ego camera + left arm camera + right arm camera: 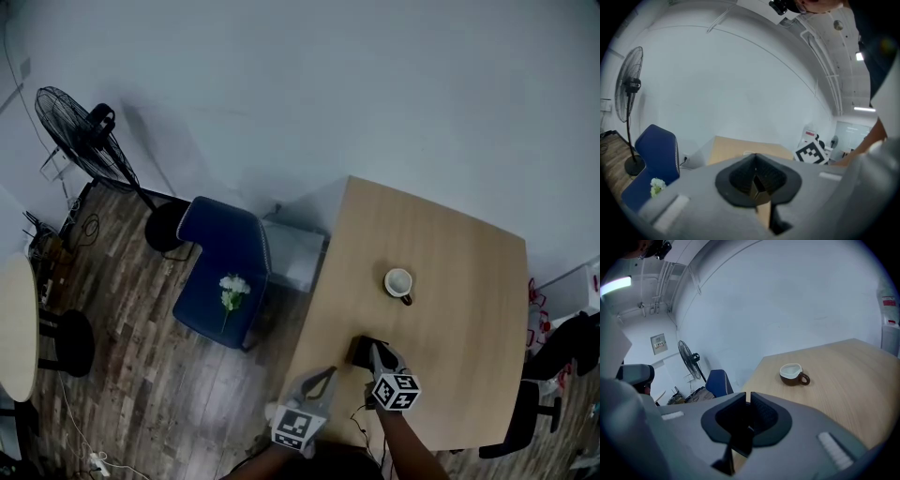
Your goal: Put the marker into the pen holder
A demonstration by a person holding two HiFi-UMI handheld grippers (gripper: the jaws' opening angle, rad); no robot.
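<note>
Pale wood makes up the worktop (450, 244) in the head view, and only two things lie on it. One is a brown mug (398, 282) out toward the middle. The other is a short dark thing near our edge, which we take for the marker (361, 349). Our right claw (374, 352) has its tips at that marker, and our left claw (324, 375) hangs just beside it, touching nothing

From the left gripper view, the left claw (756, 157) is closed tip to tip with nothing in it, and bare wood shows through the gap beneath

From the right gripper view, the right claw (746, 400) stands narrow, with a sliver of light between the tips. The dark marker (740, 442) fills the space lower between the pads, so we judge it gripped. The mug (793, 374) sits well apart, ahead, and its white inside holds nothing we can see. We see no other container, so we judge it to be the pen holder. The grasp is the step in hand. Next we must lift the marker, carry it over the mug's rim, tip it upright and let go
</note>
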